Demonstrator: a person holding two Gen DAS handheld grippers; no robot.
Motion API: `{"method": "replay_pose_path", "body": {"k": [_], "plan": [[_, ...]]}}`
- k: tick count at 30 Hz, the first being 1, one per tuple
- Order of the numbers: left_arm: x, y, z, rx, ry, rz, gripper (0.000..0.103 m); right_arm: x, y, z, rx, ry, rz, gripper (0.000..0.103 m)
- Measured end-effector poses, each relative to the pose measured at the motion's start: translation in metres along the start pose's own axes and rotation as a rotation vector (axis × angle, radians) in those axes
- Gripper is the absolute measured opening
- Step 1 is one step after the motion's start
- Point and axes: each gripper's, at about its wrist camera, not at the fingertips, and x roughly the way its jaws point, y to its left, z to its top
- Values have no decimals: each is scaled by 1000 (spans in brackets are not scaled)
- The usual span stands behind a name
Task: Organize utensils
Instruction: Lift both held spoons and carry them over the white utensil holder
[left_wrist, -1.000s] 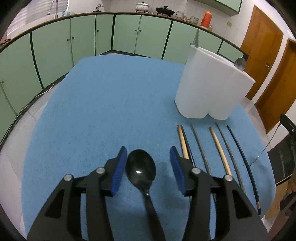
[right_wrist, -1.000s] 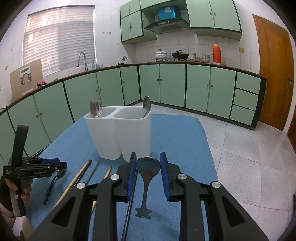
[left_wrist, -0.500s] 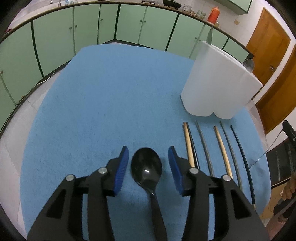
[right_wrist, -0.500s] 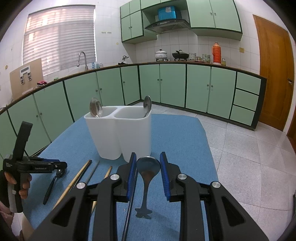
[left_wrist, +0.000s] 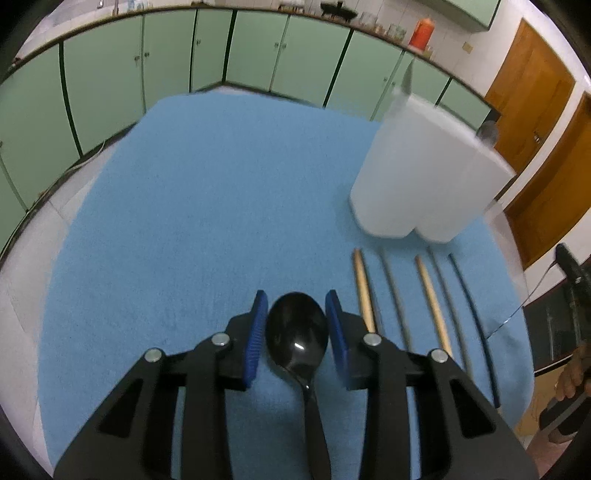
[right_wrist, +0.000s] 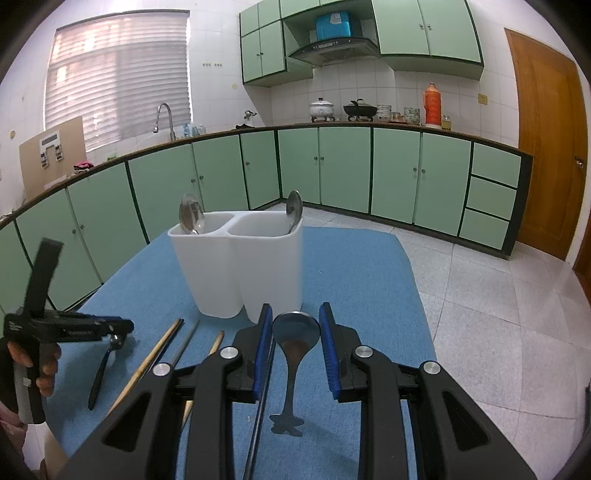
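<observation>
The left gripper (left_wrist: 296, 325) brackets a black spoon (left_wrist: 297, 332) lying on the blue surface (left_wrist: 203, 192), jaws apart, nearly touching the bowl. Closing squarely should grip it. The right gripper (right_wrist: 295, 343), jaws also apart, frames a metal spoon (right_wrist: 295, 332). Chopsticks (left_wrist: 399, 295) lie just right of the black spoon; the white holder (right_wrist: 236, 269) stands farther off, two spoons inside.

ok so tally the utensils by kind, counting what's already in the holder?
Spoons: 4
Chopsticks: 6
Total: 10
</observation>
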Motion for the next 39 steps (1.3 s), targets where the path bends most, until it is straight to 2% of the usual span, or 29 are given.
{"method": "replay_pose_path", "body": {"k": [3, 6, 10, 15, 29, 34, 39], "plan": [[-18, -5, 4, 8, -82, -11, 31, 0, -1, 1, 8, -4, 2, 26], [-45, -15, 6, 33, -242, -28, 31, -1, -3, 3, 13, -15, 2, 26], [-71, -30, 9, 71, -403, -47, 31, -3, -3, 8, 12, -26, 2, 26], [-88, -50, 24, 126, -534, -65, 31, -9, -4, 23, 6, -61, 6, 26], [-116, -123, 93, 195, -670, -148, 31, -21, -2, 126, -15, -207, 78, 26], [-98, -145, 115, 215, -723, -129, 31, -3, 9, 155, -33, -239, 85, 26], [-67, -147, 124, 203, -707, -120, 31, 36, 15, 161, -44, -222, 61, 26]]}}
